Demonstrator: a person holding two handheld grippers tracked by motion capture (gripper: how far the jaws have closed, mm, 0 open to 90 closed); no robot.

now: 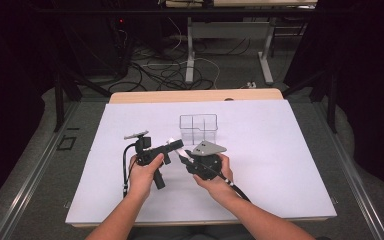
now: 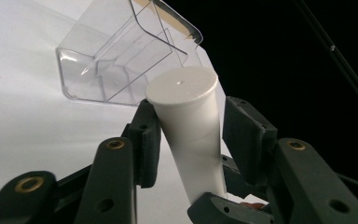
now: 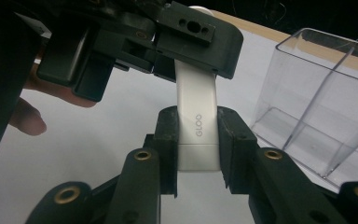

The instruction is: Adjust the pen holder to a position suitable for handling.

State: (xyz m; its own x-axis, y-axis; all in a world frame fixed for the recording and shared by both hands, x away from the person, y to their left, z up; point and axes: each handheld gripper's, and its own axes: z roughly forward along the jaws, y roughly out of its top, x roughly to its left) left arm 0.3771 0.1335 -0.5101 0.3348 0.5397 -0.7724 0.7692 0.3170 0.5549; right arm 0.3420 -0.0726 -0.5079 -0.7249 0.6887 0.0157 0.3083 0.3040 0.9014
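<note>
Between both grippers' closed fingers sits a white, flat-capped glue stick marked, seemingly, "GLOO".

Lower end of the white glue stick hidden behind the right tongs.

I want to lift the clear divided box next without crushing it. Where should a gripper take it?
Grip the clear box on its upper rim, coming straight down from above with one jaw inside a compartment and one outside. It stands upright with its mouth open to the top, and its walls are thin and flat, so a wall edge probably suits a narrow pinch best.
</note>
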